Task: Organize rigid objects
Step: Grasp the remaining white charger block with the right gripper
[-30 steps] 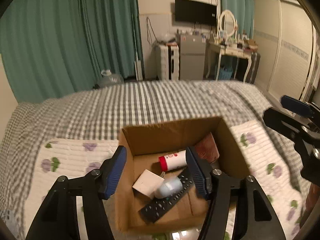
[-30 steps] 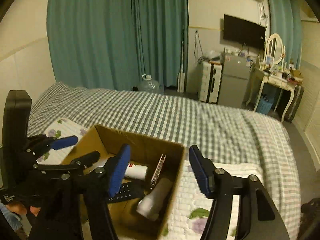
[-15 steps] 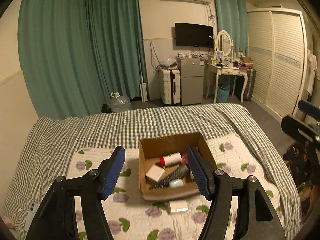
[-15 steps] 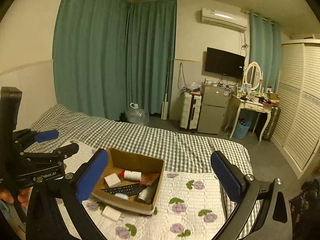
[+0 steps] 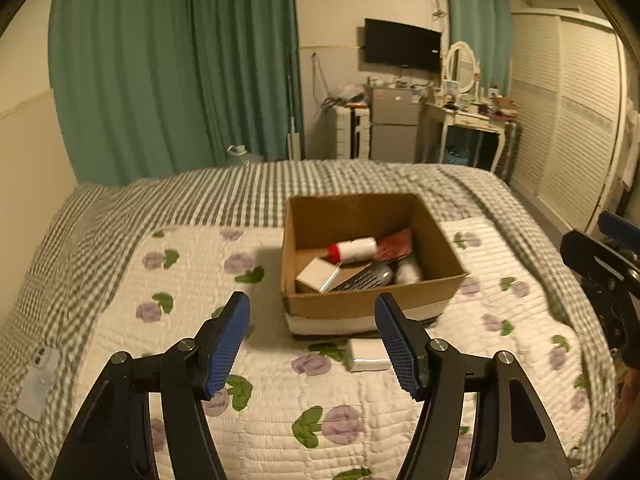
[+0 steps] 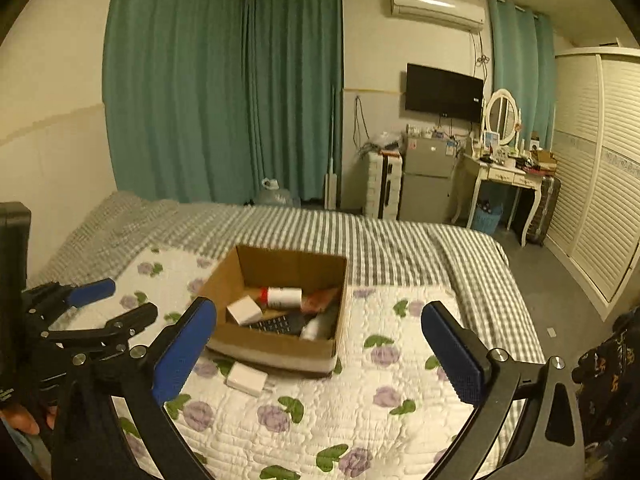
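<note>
I see an open brown cardboard box sitting on the floral quilt. Inside it a white bottle with a red cap lies on its side, with a small white box tilted in front of it, a dark remote, a reddish packet and a pale bottle. A flat white box lies on the quilt just in front of the cardboard box.

Dim warm yellowish indoor light, strong fisheye bending, dark vignetted corners, slight motion blur, soft shadows
</note>
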### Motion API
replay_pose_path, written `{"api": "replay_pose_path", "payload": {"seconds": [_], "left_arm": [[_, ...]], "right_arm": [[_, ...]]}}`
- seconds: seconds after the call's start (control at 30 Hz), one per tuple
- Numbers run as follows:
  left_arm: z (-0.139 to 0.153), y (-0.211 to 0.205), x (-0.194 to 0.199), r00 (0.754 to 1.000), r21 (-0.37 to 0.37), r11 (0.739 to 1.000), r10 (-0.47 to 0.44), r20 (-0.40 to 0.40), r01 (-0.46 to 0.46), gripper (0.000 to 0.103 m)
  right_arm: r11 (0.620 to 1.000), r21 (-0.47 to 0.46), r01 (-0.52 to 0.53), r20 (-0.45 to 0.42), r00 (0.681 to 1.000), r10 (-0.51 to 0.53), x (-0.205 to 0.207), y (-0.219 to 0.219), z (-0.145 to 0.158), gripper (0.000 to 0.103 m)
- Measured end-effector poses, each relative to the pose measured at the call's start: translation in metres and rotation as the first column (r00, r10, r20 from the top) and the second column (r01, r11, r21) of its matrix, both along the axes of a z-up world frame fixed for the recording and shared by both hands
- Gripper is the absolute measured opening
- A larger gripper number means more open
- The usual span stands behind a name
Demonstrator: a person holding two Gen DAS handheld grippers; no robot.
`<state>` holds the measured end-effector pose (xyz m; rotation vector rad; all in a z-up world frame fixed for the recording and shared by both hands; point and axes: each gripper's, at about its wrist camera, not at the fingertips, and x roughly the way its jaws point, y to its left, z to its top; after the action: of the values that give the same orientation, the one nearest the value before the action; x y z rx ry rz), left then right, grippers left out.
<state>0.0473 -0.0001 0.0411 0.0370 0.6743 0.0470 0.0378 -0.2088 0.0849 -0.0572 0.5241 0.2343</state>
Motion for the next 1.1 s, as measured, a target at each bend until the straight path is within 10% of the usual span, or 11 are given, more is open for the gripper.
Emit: {"api": "replay_pose_path", "payload": {"seconds": [0.57, 1.1], "left_arm": [[-0.121, 0.034, 0.036, 0.979, -0.004, 0.999, 0.051, -0.199, -0.052, 0.068], [-0.129, 0.057, 0.042, 0.962, 0.046, 0.992, 0.126, -0.243, -0.118, 0.068]], "right_arm": [[1.0, -0.01, -0.03, -0.239, 0.971, 0.027, 0.067, 0.038, -0.145, 0.103], [0.988, 0.011, -0.155, -0.357, 0.922, 0.149, 0.099, 0.093, -0.205, 0.103]]}}
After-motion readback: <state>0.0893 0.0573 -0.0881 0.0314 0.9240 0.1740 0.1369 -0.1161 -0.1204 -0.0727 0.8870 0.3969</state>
